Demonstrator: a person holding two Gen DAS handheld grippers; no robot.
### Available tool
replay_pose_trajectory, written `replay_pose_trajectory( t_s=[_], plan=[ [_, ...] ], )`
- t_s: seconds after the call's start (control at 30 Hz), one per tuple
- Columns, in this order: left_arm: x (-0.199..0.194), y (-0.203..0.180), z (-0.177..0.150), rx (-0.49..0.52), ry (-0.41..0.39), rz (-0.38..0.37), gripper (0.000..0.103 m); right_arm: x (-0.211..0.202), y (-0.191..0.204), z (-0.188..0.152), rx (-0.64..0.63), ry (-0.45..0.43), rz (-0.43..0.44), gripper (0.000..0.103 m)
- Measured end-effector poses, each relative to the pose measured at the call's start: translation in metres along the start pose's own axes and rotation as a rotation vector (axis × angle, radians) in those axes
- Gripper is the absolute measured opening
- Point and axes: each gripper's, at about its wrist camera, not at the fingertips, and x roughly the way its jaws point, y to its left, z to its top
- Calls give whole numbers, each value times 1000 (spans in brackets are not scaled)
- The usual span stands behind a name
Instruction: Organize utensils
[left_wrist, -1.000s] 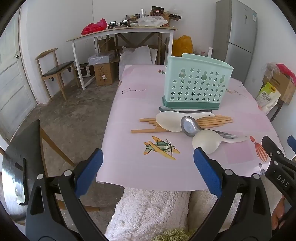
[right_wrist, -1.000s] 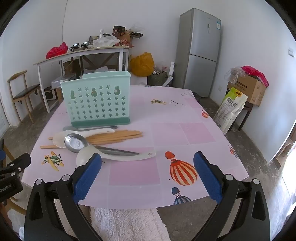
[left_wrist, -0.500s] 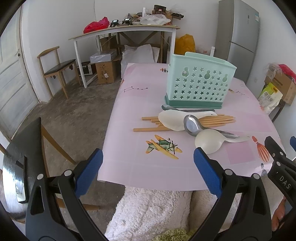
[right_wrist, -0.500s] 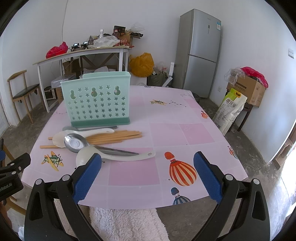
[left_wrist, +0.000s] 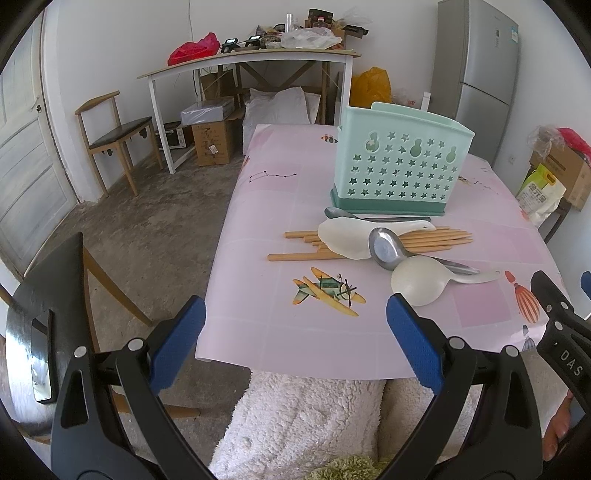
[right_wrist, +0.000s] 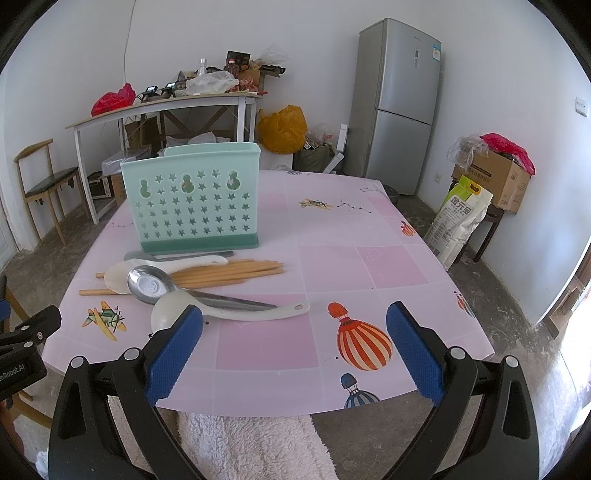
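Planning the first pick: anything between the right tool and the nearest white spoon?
Nothing visible. The right tool is open at the table's near edge, and only bare tablecloth lies before the white spoon. A metal spoon rests across its bowl end.

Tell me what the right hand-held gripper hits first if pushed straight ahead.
Probably the bare pink tablecloth; the right hand-held gripper is open, aimed right of the white ladle. Depth is unclear.
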Motion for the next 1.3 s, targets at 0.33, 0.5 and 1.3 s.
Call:
replay_pose_trajectory(
  t_s=[0.33,0.5,1.3],
  plan=[
    [0,1,-1,0,2,-1,95,0,0,0,-1,0,-1,97],
    [0,1,-1,-1,3,-1,95,0,0,0,-1,0,-1,97],
    [2,9,-6,-2,15,8,94,1,0,1,0,3,1,97]
  ],
)
